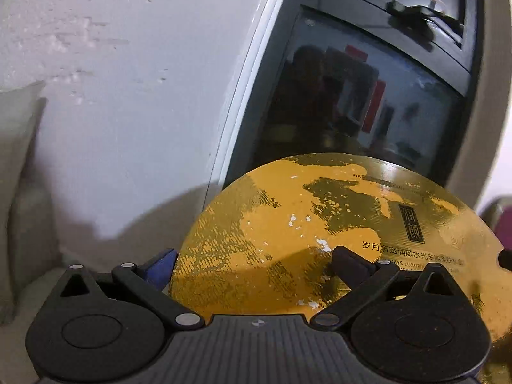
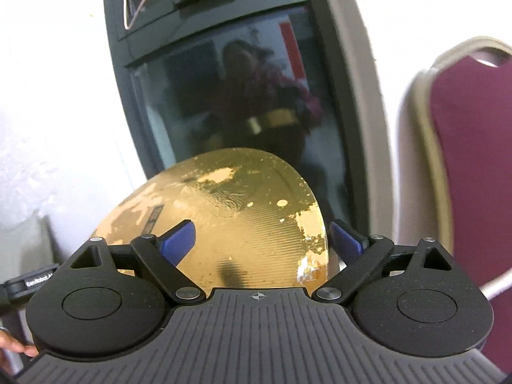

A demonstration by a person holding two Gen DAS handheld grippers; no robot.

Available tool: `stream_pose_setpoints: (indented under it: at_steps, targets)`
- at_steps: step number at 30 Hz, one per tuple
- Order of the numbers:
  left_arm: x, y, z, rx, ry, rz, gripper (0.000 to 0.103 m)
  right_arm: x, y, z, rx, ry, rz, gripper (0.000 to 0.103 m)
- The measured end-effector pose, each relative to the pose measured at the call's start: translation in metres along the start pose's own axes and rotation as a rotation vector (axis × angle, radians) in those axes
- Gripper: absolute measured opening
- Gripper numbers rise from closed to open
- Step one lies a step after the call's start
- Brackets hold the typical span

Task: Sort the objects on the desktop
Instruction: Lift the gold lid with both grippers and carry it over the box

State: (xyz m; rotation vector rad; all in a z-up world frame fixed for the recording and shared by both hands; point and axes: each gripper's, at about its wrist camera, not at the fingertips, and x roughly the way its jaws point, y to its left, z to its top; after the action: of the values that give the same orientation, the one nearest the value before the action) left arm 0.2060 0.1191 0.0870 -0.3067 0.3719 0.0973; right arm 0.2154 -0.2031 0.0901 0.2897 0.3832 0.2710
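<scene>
Left wrist view: the left gripper (image 1: 252, 264) has its jaws set wide, one to either side of the rim of a large gold box (image 1: 320, 230), a worn round thing with dark printed lettering. The blue pad (image 1: 161, 267) sits off the box's left edge, while the right-hand finger lies over the gold face; whether either truly presses the box cannot be told. The box fills the space just ahead of the jaws, tipped up towards the camera rather than lying flat. No worktop shows beneath it, so it seems to be carried. Behind it stand a dark glass panel (image 1: 352, 105) and a pale wall (image 1: 128, 96).

Right wrist view: the right gripper (image 2: 260, 240) is likewise spread, its blue pads (image 2: 177, 240) astride the same gold box (image 2: 240, 220), one over the gold face and one just off its right edge. Contact is unclear here too. Two grippers on opposite sides suits a broad, shallow item that one pair of jaws could hardly steady. A maroon chair (image 2: 473, 166) stands to the right, beside the glass panel (image 2: 240, 96).
</scene>
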Motion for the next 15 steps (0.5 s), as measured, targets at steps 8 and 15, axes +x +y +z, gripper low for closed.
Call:
stream_pose_setpoints:
  at_steps: [8,15]
  targets:
    - [-0.097,-0.016,-0.066,-0.036,0.165,-0.047,0.101,-0.143,-0.003,-0.042,0.030,0.079,-0.103,0.094]
    - [-0.134,-0.045,-0.124,-0.051,0.332,-0.139,0.101,-0.254,-0.027,-0.074,0.088,0.123,-0.256,0.094]
